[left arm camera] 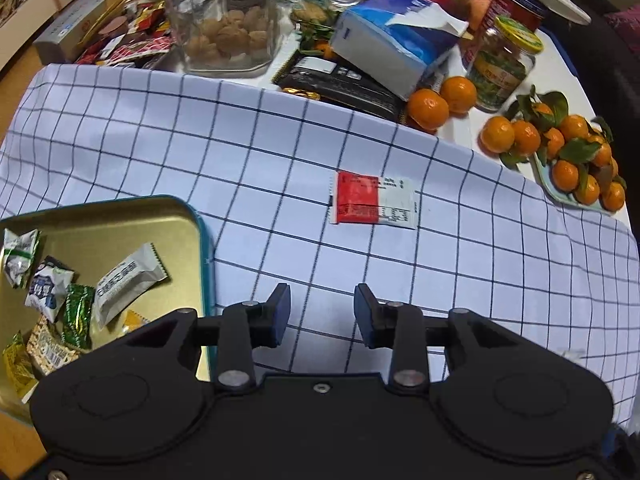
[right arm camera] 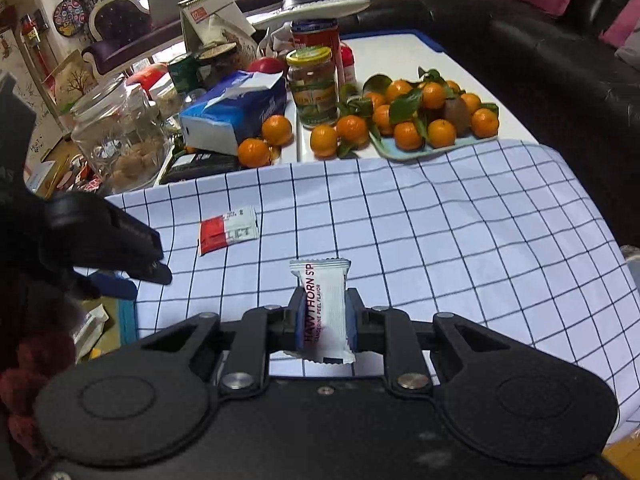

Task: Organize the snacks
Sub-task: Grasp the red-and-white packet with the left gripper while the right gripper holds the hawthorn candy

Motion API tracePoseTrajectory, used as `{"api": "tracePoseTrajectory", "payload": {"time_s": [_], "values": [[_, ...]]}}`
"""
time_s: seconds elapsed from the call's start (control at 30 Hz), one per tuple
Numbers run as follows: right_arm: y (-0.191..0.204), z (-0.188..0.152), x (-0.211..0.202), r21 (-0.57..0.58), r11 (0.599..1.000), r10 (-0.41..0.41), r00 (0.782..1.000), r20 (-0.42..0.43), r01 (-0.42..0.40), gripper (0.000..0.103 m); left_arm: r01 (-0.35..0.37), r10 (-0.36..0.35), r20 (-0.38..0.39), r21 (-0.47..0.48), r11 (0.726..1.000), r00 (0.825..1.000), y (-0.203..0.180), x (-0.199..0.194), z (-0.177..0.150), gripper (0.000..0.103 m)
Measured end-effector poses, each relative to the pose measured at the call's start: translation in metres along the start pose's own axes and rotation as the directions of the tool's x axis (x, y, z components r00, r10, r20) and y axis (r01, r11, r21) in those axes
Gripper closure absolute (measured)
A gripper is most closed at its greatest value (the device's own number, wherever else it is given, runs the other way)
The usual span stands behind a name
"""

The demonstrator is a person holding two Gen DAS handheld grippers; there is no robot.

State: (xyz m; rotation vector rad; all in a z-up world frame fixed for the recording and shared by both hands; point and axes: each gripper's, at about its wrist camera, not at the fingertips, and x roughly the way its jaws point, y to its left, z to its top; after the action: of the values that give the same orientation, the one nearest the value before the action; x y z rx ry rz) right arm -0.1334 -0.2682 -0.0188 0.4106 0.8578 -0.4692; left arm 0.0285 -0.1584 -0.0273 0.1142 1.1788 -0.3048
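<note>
- A white cloth with a dark grid (left arm camera: 400,264) is spread over the near part of the table; behind it a crowd of household goods is seen.
- At the cloth's left edge a teal-rimmed tin tray (left arm camera: 202,240) with a gold floor is placed; several wrapped snacks (left arm camera: 124,284) are lying loose in it.
- Beyond the cloth a glass jar (left arm camera: 224,20) of walnut-like pieces, a blue tissue pack (left arm camera: 384,52) and a yellow-lidded jar (left arm camera: 504,64) are set close together.
- Tangerines (right arm camera: 424,116) with leaves are heaped on a pale plate (right arm camera: 404,152) at the far right; a few loose ones are beside the tissue pack.
- The right gripper (right arm camera: 323,320) is clamped on a white hawthorn snack packet (right arm camera: 328,312), which is held upright between the blue pads, clear of the cloth.
- The left gripper (left arm camera: 322,312) is held above the cloth just beside the tray, its jaws apart with nothing between them.
- A red-and-white sachet (left arm camera: 372,198) is lying flat on the cloth, ahead of the left gripper and well apart from the tray.
</note>
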Motion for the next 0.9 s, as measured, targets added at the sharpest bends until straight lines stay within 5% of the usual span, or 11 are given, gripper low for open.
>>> {"api": "tracePoseTrajectory", "payload": {"time_s": [0.23,0.37,0.47,0.7,0.9], "values": [[-0.016,0.023,-0.006,0.043,0.997,0.066,0.997,0.035,-0.068,0.082,-0.015,-0.006,0.102,0.208,0.978,0.995,-0.024,0.009,-0.010,0.058],[-0.038,0.033,-0.009,0.122,0.993,-0.005,0.997,0.083,-0.005,0.082,-0.054,-0.001,0.175,0.311,0.949,0.985,-0.030,0.023,0.001,0.057],[-0.050,0.034,-0.001,0.197,0.980,0.011,0.999,0.040,-0.019,0.082,-0.066,-0.015,0.191,0.410,0.909,0.981,-0.035,0.036,0.010,0.057],[-0.058,0.041,0.007,0.268,0.963,0.030,0.999,0.036,-0.039,0.082,0.010,-0.096,0.096,0.657,0.754,0.991,-0.052,0.057,0.021,0.056],[-0.058,0.041,0.013,0.272,0.962,0.028,0.999,0.022,-0.033,0.082,-0.008,-0.093,0.122,0.649,0.761,0.988,-0.054,0.064,0.042,0.056]]}}
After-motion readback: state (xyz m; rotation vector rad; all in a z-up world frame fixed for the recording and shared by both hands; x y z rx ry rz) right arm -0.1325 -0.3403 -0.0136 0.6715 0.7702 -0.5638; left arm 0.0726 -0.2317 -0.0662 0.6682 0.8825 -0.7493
